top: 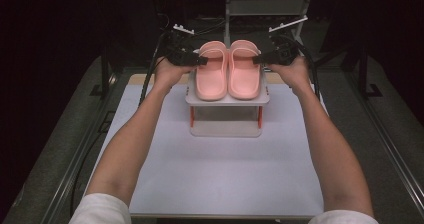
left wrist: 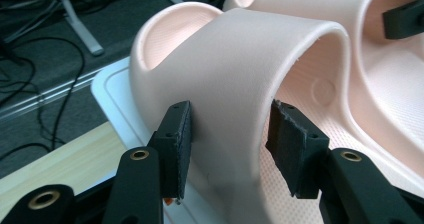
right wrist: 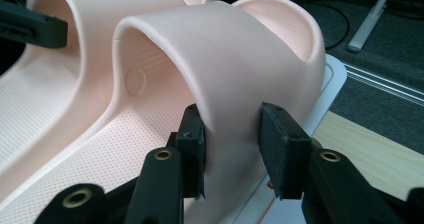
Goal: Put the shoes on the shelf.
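A pair of pink slippers sits side by side on top of a small white rack (top: 227, 100). My left gripper (top: 204, 60) reaches in from the left at the left slipper (top: 212, 74). In the left gripper view its jaws straddle that slipper's strap (left wrist: 235, 59); the left pad lies near the strap and a gap shows at the right pad (left wrist: 292, 144). My right gripper (top: 255, 60) comes in from the right at the right slipper (top: 244, 74). Its jaws stand close on either side of the strap (right wrist: 225, 44) without squeezing it.
The rack stands on red legs at the far middle of a white table top (top: 225, 174). A wooden strip (right wrist: 370, 149) edges the table's far side. Cables (left wrist: 45, 74) and a metal stand leg (left wrist: 75, 21) lie on the dark floor beyond. Metal rails (top: 390, 144) run along both sides.
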The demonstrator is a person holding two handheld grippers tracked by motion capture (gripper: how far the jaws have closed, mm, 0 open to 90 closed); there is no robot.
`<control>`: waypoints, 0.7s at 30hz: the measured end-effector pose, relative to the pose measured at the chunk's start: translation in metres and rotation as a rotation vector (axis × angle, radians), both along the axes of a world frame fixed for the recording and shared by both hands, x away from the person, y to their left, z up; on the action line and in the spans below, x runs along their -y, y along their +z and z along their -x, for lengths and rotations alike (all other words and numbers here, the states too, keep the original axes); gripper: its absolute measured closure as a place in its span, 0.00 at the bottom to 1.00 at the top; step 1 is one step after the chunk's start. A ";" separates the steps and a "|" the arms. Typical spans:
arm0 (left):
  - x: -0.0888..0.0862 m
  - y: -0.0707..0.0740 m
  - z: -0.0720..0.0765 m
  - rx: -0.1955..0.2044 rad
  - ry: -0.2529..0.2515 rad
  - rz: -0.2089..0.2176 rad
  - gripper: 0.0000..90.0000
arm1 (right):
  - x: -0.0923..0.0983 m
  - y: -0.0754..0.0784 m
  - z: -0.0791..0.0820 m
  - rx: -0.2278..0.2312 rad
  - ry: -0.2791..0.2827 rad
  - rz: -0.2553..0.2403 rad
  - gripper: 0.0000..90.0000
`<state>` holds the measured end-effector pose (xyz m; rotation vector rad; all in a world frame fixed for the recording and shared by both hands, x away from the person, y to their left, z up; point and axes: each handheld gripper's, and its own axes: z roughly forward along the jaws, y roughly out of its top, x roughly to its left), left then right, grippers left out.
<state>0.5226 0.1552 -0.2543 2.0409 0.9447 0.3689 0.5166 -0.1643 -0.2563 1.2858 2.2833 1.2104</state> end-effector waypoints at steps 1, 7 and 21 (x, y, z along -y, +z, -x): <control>0.000 0.000 0.000 -0.002 -0.004 0.002 0.57 | 0.000 0.000 0.000 0.000 0.000 0.000 0.70; 0.001 0.000 0.001 -0.006 -0.009 0.002 0.50 | 0.003 -0.003 0.002 0.009 -0.006 -0.041 0.67; 0.002 0.009 0.012 0.046 -0.005 -0.016 0.34 | 0.013 -0.002 0.016 0.034 0.000 -0.088 0.61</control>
